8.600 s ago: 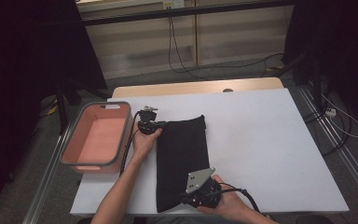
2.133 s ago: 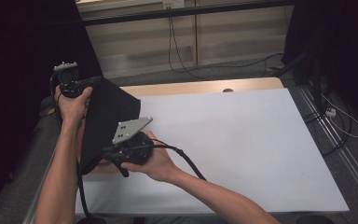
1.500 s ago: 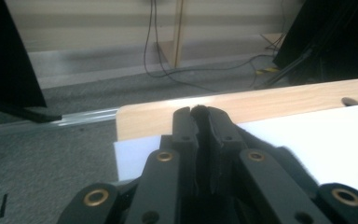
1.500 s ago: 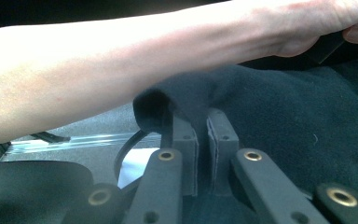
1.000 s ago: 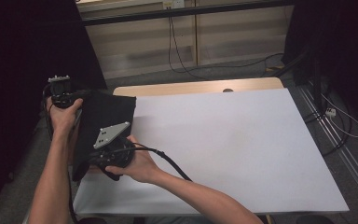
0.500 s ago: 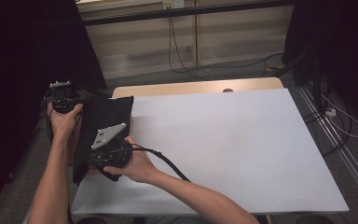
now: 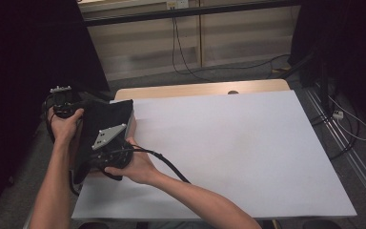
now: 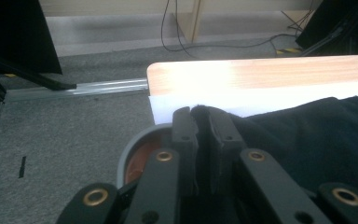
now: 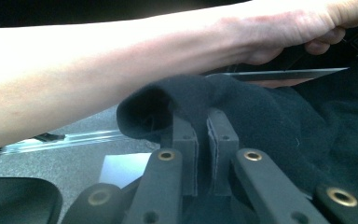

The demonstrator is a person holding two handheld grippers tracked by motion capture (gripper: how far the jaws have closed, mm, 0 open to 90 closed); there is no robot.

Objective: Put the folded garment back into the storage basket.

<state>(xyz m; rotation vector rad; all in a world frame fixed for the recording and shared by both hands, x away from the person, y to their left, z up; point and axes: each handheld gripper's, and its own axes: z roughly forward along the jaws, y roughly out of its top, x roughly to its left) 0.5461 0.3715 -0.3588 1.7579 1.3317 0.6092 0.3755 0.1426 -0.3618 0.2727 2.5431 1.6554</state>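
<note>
Nearest the person, the right claw (image 7: 106, 160) sits above the counter's (image 7: 228, 143) left edge, its jaws pressed together on a fold of the black cloth (image 7: 106, 119), as the right gripper view shows with the cloth (image 9: 270, 121) bunched over its tips. The cloth hangs spread between the two claws over the counter's far left corner and a red tub (image 8: 137, 161) below. Farther off, beyond that corner, the left claw (image 7: 66, 106) pinches the cloth's far edge (image 8: 307, 135).
</note>
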